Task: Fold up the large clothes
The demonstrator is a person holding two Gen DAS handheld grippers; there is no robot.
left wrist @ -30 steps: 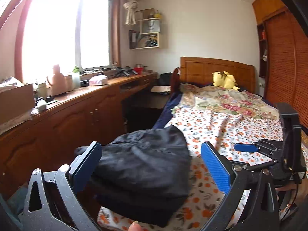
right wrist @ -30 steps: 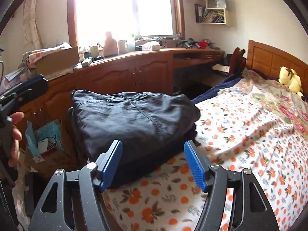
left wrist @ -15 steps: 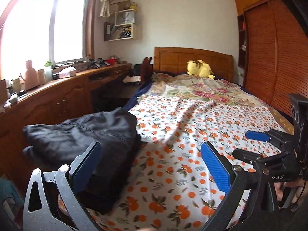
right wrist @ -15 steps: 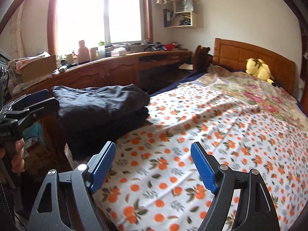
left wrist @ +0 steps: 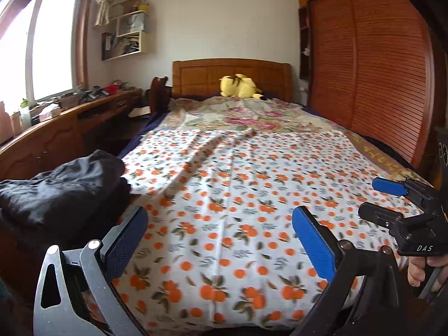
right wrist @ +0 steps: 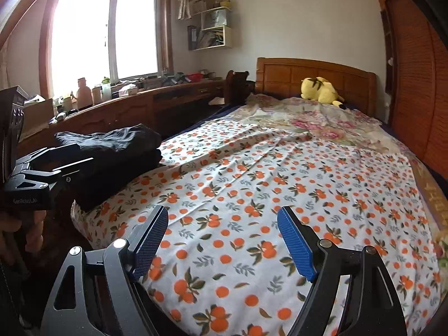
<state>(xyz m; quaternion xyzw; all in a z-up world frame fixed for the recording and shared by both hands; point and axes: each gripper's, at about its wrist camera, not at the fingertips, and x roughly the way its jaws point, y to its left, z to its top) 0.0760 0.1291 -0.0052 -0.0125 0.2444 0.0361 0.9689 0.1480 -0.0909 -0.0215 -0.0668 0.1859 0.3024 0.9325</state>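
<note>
Left wrist view: the left gripper (left wrist: 219,231) hangs over the near end of a bed, its jaws spread wide with nothing between them but the sheet (left wrist: 238,184), white with an orange fruit print. The folded dark clothes (left wrist: 60,187) lie in a stack on the bed's near left corner, just beyond and to the left of the left blue pad (left wrist: 126,242), not touching it as far as one can tell. At the right edge the right gripper (left wrist: 389,196) shows from the side, held by a hand (left wrist: 422,270); its jaws stand apart and empty. A yellow plush toy (left wrist: 240,86) sits by the wooden headboard (left wrist: 232,75), and a slatted wardrobe (left wrist: 372,78) fills the right wall.

Right wrist view: the right gripper (right wrist: 222,233) points along the bed with its jaws wide apart; they have just been opening, and nothing is between them, only the printed sheet (right wrist: 294,179) below. The stack of dark clothes (right wrist: 112,158) rests on the left corner of the bed, well to the left of these jaws. The left gripper (right wrist: 60,158) is at the left edge just in front of the stack, held by a hand (right wrist: 19,238). A long wooden table (right wrist: 117,112) under the window (right wrist: 103,30) carries bottles and clutter.
</note>
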